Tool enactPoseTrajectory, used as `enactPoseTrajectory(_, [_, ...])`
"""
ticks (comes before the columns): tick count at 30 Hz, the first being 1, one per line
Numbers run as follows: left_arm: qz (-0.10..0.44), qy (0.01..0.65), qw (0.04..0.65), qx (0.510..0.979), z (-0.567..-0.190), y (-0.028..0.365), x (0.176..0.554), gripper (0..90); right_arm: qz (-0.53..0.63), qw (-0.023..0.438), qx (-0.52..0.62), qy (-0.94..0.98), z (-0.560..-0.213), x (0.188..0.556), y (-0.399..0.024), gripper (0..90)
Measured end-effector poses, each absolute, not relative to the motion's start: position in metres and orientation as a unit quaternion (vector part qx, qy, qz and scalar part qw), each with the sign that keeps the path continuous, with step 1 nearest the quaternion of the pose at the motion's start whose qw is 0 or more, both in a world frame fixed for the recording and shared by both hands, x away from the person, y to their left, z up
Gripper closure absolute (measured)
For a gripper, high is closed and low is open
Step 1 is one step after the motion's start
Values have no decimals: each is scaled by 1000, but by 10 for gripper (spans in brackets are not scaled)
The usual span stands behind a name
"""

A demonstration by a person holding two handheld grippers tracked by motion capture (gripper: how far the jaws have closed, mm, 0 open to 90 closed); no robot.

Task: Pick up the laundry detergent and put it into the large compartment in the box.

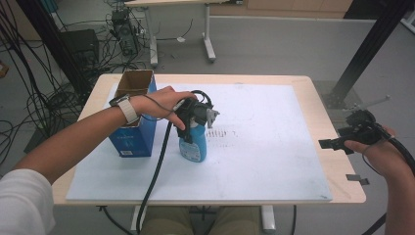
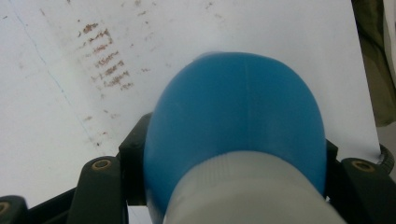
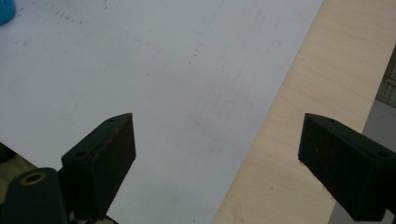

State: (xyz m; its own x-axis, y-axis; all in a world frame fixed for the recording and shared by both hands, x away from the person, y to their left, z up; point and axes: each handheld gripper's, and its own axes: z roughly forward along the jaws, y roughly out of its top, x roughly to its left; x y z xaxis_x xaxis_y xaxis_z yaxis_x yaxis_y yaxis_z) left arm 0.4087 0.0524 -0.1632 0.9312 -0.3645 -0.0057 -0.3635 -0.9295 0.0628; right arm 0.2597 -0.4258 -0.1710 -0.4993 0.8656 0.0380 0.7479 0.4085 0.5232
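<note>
The blue bottle [image 1: 192,144] is being gripped upright by the left gripper [image 1: 195,116], at three o'clock of the blue box [image 1: 133,132]; the right gripper's [image 3: 217,154] fingers are being held wide apart over the bench [image 3: 327,84].

Open blue carton [image 1: 133,128] on white mat [image 1: 264,147] (brown smudges).

The person wears a white short sleeve [image 1: 22,200] on the left arm and a watch with a pale grey strap and dark face [image 1: 126,107] on the left wrist. The left claw [image 1: 195,113] is a black, blocky tool with a small grey plate at its far end and a thick black cable [image 1: 155,171] trailing from it. The right claw [image 1: 337,143] is black too, with flat wedge-shaped pads [image 3: 109,154] showing rusty scuffs and brass-coloured screw eyelets [image 3: 33,178] at their roots.
</note>
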Motion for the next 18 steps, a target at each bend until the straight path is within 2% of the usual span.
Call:
enactPoseTrajectory(10, [-6,-149,29,988,-158,53,406,370,249,123,486,829,-172,255,-429,111])
enactPoseTrajectory(18, [-9,-97,26,995,-148,53,404,370,255,126,481,829,-171,251,-429,111])
